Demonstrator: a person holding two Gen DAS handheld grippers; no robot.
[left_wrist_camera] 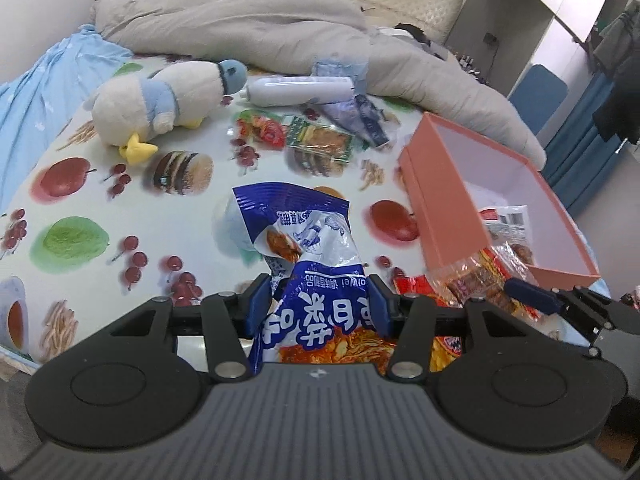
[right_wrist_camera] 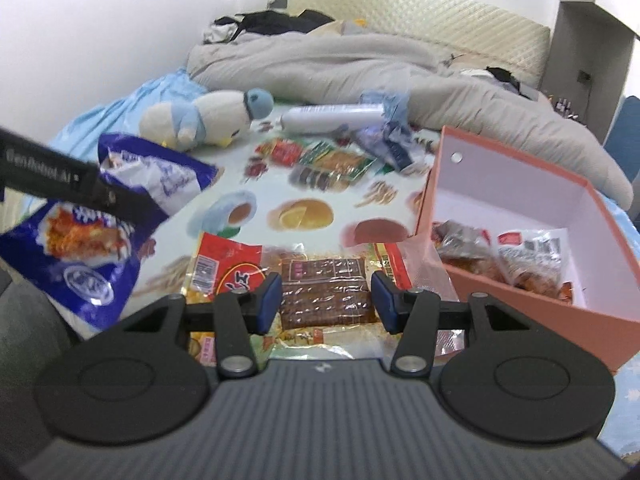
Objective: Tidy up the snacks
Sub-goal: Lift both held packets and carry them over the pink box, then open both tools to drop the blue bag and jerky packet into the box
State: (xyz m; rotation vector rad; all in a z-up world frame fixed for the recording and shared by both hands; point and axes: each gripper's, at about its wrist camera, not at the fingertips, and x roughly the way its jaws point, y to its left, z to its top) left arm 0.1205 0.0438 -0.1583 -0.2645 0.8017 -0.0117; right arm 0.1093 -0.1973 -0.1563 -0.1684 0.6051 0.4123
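My left gripper [left_wrist_camera: 320, 300] is shut on a big blue and white snack bag [left_wrist_camera: 316, 264], which it holds above the fruit-print cloth; the bag also shows in the right wrist view [right_wrist_camera: 100, 216] at the left. My right gripper [right_wrist_camera: 326, 300] is open, its fingers either side of a clear packet of brown snacks [right_wrist_camera: 324, 296] that lies on the cloth. A pink box [right_wrist_camera: 532, 240] with white inside stands at the right and holds several snack packets [right_wrist_camera: 520, 268]. The box also shows in the left wrist view [left_wrist_camera: 452, 200]. A green packet [left_wrist_camera: 320, 140] lies farther back.
A plush duck [left_wrist_camera: 160, 100] lies at the back left, a white bottle [left_wrist_camera: 300, 90] and purple wrappers [left_wrist_camera: 360, 116] behind the green packet. A grey quilt [left_wrist_camera: 260, 24] covers the far bed. A red packet [right_wrist_camera: 224, 268] lies under my right gripper's left finger.
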